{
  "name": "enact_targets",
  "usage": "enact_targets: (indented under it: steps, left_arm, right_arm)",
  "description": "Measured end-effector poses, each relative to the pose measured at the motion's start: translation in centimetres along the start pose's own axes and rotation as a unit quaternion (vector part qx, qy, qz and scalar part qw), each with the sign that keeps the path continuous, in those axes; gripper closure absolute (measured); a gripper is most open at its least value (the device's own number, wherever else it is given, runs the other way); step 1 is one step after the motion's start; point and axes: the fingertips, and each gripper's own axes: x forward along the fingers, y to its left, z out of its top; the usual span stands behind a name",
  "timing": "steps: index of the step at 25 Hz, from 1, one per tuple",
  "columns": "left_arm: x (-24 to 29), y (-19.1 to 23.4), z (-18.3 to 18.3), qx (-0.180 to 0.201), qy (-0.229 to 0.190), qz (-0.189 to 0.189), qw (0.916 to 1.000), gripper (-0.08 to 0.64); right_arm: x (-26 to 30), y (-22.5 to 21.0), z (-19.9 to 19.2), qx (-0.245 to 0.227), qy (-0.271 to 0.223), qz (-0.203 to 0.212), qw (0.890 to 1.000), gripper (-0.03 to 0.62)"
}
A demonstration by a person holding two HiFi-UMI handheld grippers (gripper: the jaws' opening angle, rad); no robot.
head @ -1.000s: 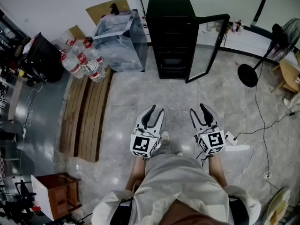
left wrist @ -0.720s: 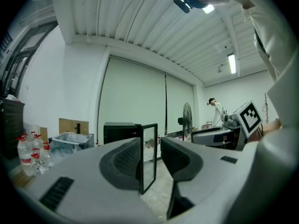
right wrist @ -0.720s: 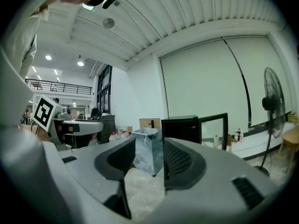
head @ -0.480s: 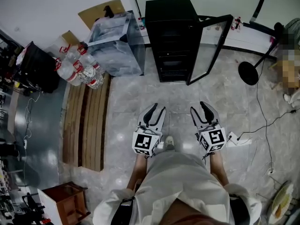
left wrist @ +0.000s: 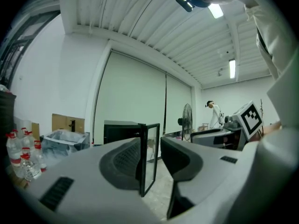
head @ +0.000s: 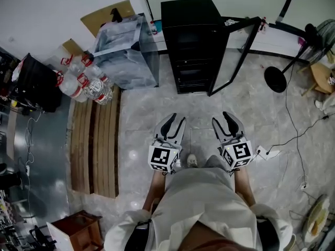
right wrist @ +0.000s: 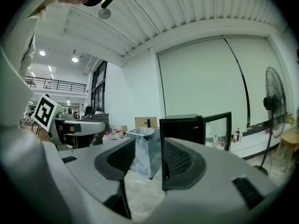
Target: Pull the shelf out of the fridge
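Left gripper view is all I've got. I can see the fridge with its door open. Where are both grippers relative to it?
Observer: The head view shows the left gripper and right gripper side by side, well short of the fridge, with bare floor between.
Operator: Is the right one holding anything?
Observer: No. The right gripper view shows its jaws closed with nothing between them.
Operator: Anything lying near my feet?
Observer: A white power strip lies just right of the right gripper.
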Motion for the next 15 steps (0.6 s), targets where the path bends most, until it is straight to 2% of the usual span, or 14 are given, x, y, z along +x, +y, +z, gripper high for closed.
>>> enact_targets:
  steps: [7, 15]
  left_arm:
    - [2.3, 1.4, -0.5, -0.006, -0.001, -0.009, 0.9999, 0.42]
    - [5.8, 2.9, -0.5, 0.001, -0.001, -0.004, 1.0, 0.42]
  right_arm:
    - [1.7, -1.7, 0.0, -0.002, 0.002, -0.015, 1.0, 0.403]
    - [4.8, -4.0, 0.3, -0.003, -0.002, -0.012, 1.0, 0.403]
